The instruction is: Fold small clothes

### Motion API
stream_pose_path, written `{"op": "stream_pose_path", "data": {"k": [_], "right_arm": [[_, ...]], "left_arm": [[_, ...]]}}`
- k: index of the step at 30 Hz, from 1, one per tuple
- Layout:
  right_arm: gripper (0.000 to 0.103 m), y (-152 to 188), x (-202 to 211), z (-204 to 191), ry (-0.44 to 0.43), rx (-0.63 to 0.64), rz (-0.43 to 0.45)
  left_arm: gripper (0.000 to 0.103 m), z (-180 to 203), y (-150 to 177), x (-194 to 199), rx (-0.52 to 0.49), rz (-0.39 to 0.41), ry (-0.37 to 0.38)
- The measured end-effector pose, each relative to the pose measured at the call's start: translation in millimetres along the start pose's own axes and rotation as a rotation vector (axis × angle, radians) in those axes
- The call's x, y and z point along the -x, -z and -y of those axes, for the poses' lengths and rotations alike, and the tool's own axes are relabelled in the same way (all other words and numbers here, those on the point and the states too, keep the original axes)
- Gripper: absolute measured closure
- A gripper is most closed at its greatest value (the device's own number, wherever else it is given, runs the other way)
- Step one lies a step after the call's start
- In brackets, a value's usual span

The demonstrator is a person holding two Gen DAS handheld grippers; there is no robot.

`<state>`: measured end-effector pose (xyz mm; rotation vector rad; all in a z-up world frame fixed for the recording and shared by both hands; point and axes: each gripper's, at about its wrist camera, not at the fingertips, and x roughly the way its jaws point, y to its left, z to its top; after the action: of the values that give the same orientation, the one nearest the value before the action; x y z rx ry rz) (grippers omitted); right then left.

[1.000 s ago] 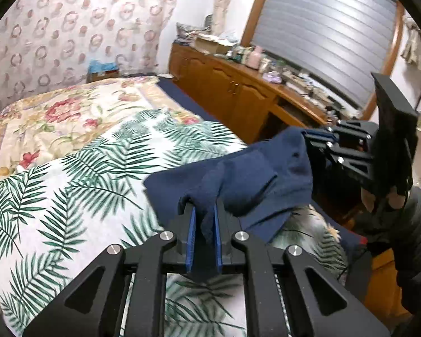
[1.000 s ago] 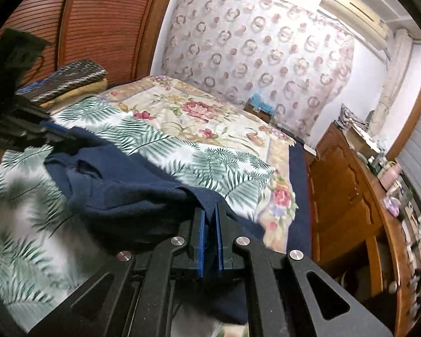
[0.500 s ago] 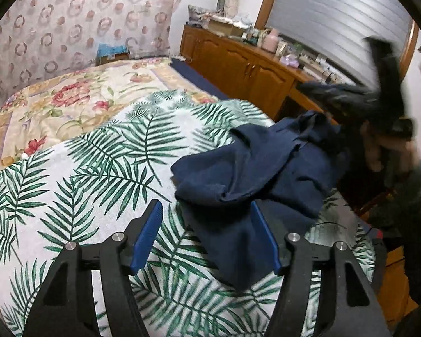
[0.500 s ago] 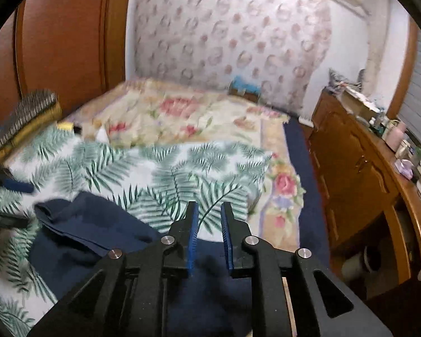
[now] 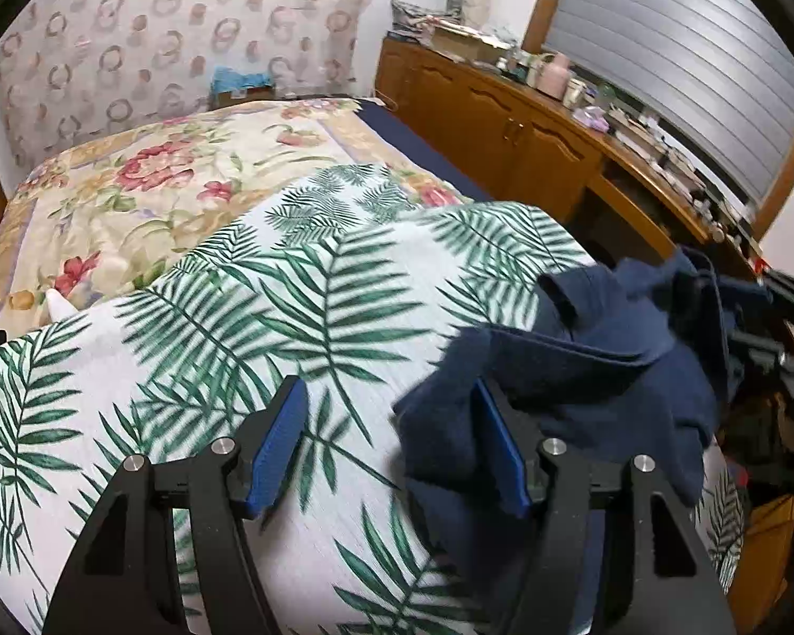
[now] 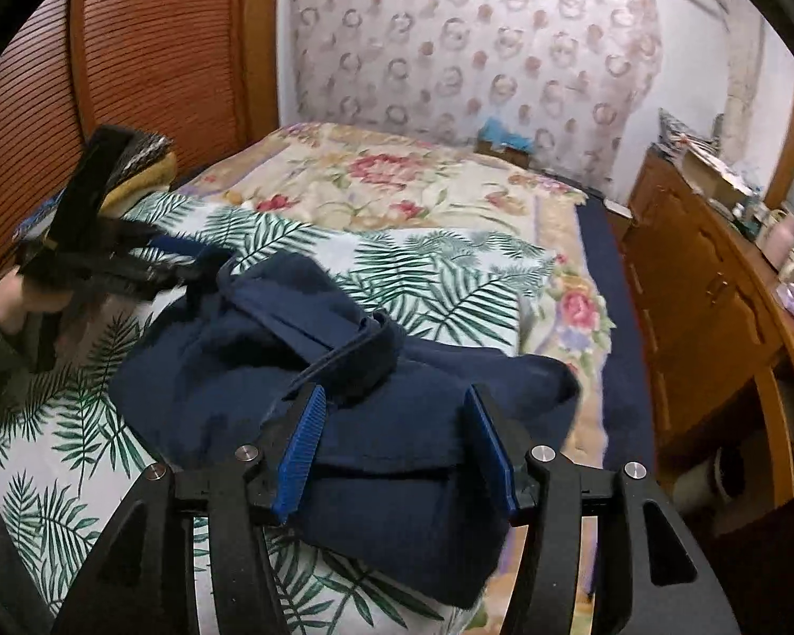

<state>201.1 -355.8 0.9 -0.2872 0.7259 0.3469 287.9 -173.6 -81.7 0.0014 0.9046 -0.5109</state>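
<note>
A crumpled navy blue garment (image 5: 608,370) lies on the palm-leaf bed cover (image 5: 291,317) near the bed's right edge. My left gripper (image 5: 391,450) is open just above the cover. The garment's near corner reaches in beside its right finger, but neither pad presses on it. In the right wrist view the garment (image 6: 238,360) lies heaped under and beyond my right gripper (image 6: 395,447). Its jaws are opening and its blue pads stand clear of the cloth. The left gripper (image 6: 185,259) shows blurred at the garment's far left, held by a hand (image 6: 16,291).
A floral quilt (image 5: 159,185) covers the far half of the bed. A wooden cabinet (image 5: 529,137) with cluttered top runs along the bed's right side, with a narrow gap between. A louvred wooden door (image 6: 148,53) and a stack of folded things (image 6: 143,169) are at the left.
Both grippers were shut on the navy garment, then opened and let it go. It dropped onto the palm-leaf cover. The left gripper has moved left, off the cloth, and lower.
</note>
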Motion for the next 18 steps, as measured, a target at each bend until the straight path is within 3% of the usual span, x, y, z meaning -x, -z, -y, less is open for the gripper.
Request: {"op": "stream_pose_path", "data": {"k": [1, 2, 3, 4, 7, 10, 12, 16, 18], "right_arm": [[0.047, -3, -6, 2, 0.0, 0.019, -0.012], [0.065, -4, -6, 4, 0.0, 0.035, -0.015], [0.093, -7, -9, 6, 0.0, 0.049, -0.021], [0.1, -10, -7, 13, 0.008, 0.062, -0.021], [0.103, -19, -17, 28, 0.027, 0.047, 0.005], [0.103, -30, -23, 53, 0.172, -0.034, 0.04], [0.103, -33, -19, 72, 0.219, -0.09, 0.064], [0.101, -29, 3, 63, 0.152, -0.072, 0.109], [0.083, -21, 11, 49, 0.108, -0.056, 0.111]], "left_arm": [[0.038, -2, 0, -1, 0.004, 0.001, 0.0], [0.038, -3, -1, -1, 0.009, 0.003, 0.0], [0.038, -4, -1, -1, 0.013, 0.005, 0.001], [0.038, -5, -1, 0, 0.016, 0.008, 0.001], [0.038, -6, 0, 2, 0.014, 0.014, -0.001], [0.038, -8, 0, 4, 0.014, 0.023, -0.012], [0.038, -11, -1, 6, 0.016, 0.037, -0.033], [0.038, -21, -3, 0, 0.035, 0.023, -0.036], [0.038, -20, -3, -2, 0.022, 0.024, -0.045]]}}
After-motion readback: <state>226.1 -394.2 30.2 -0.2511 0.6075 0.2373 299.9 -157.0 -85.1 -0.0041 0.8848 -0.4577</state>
